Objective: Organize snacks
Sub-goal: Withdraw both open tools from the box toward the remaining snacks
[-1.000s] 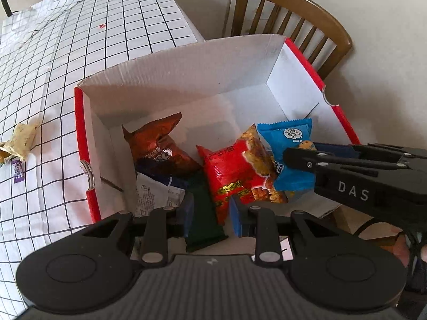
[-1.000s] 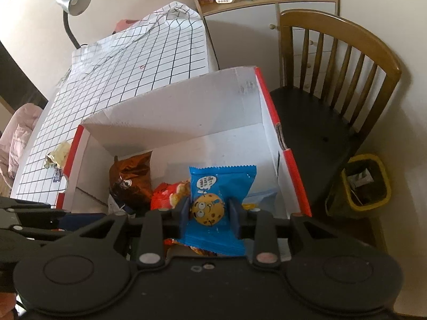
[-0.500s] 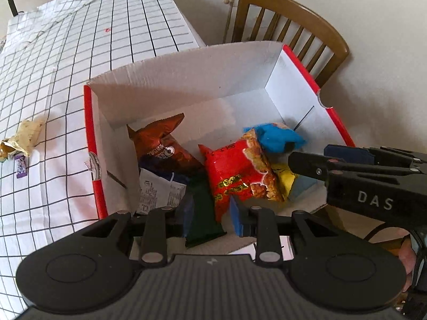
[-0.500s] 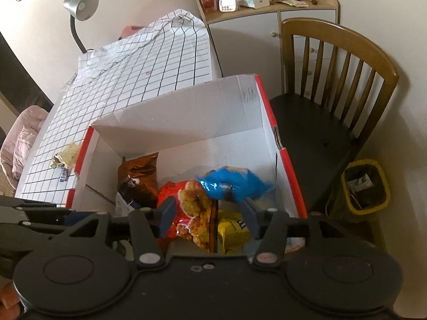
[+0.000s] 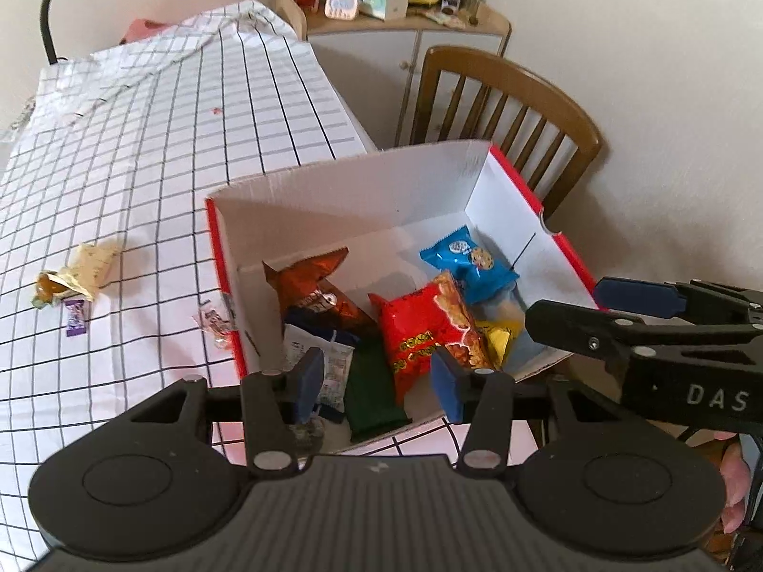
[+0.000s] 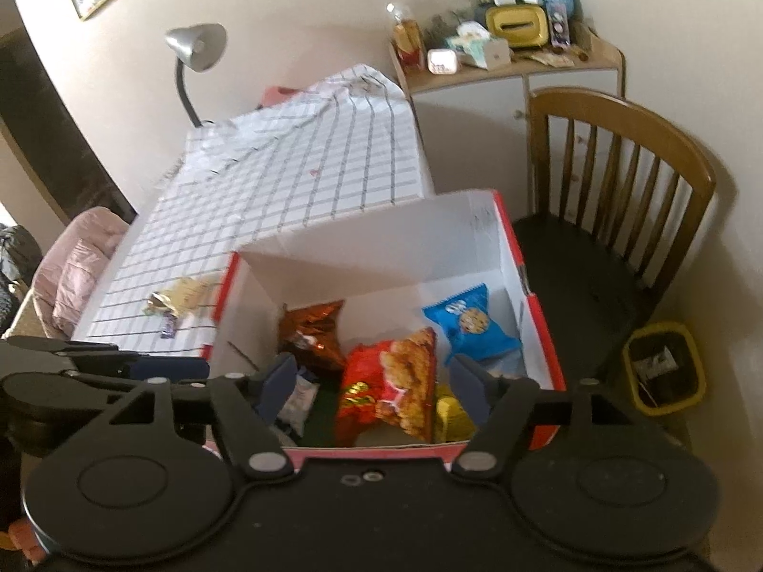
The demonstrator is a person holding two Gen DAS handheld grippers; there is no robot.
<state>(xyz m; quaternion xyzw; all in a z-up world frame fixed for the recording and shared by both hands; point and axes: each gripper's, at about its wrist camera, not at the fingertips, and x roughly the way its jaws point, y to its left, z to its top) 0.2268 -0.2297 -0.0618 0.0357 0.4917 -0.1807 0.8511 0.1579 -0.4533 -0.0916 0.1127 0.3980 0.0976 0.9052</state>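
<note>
Box: the red-edged white cardboard box [image 5: 500, 200] sits at the worktop [image 5: 143, 190] corner, collecting snacks.
Blue cookie packet [image 6: 469, 324]: lies loose in the box's far right corner.
Right tongs [image 6: 374, 383]: just spread apart, released, nothing between them.
Left tongs [image 5: 376, 383]: just widened, empty, above the dark green packet [image 5: 372, 391].
Leftover: crumpled yellow wrapper [image 5: 76, 271] still on the worktop.

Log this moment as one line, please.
left gripper: open, empty | right gripper: opening, empty | blue cookie packet: in box | loose wrappers: on tablecloth

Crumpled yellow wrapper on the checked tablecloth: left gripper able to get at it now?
Probably yes. The crumpled yellow wrapper lies in the open, left of the red-and-white box; the left gripper is open and empty.
</note>
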